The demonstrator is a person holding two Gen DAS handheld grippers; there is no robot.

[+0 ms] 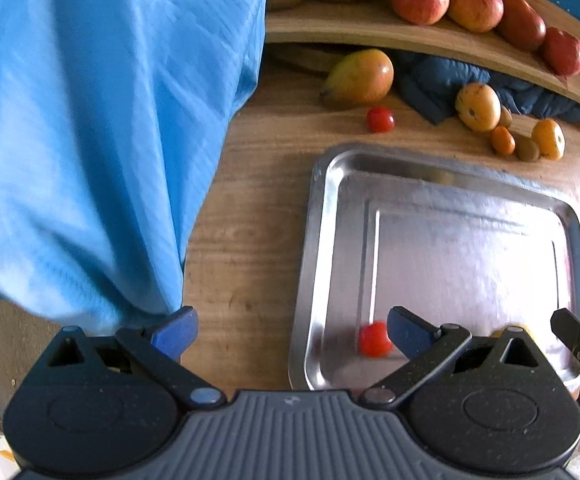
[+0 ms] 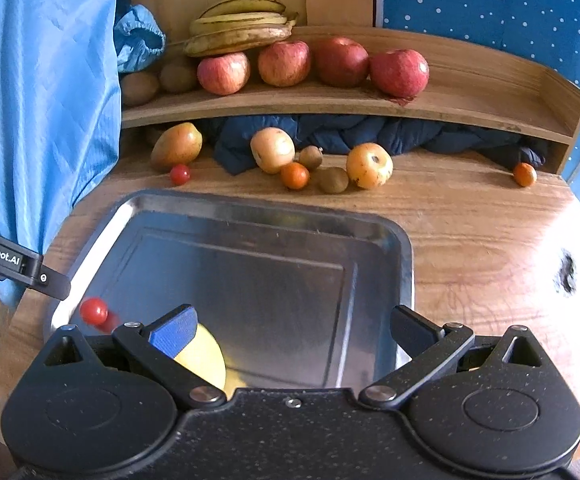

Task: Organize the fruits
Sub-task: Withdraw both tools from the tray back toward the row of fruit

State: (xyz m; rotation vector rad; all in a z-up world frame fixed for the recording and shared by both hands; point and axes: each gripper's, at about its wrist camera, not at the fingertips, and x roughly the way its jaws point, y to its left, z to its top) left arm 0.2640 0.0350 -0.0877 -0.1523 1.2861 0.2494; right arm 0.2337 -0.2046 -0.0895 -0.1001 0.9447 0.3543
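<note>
two pieces of fruit sit in the metal tray (image 2: 403, 248) so far: a cherry tomato (image 2: 94, 311) near its left rim and a yellow fruit (image 2: 204, 356) right under your right gripper (image 2: 291, 330). both sets of jaws stand apart and hold nothing; the left gripper (image 1: 290, 334) hovers over the tray's left edge. the yellow fruit touches the right gripper's left finger, so pulling away sideways could nudge it and set it rolling. the tomato looks blurred, which suggests it may be rolling; on that smooth metal it could drift toward the rim, and the low rim may not stop a fast one. more fruit waits on the surface beyond the tray: a mango (image 2: 177, 145), a second tomato (image 2: 180, 174), small oranges and kiwis. they lie close together, so reaching for one could knock its neighbours along the wooden surface (image 2: 489, 240). the loose blue cloth (image 1: 90, 120) hangs close to your left gripper and could snag.
</note>
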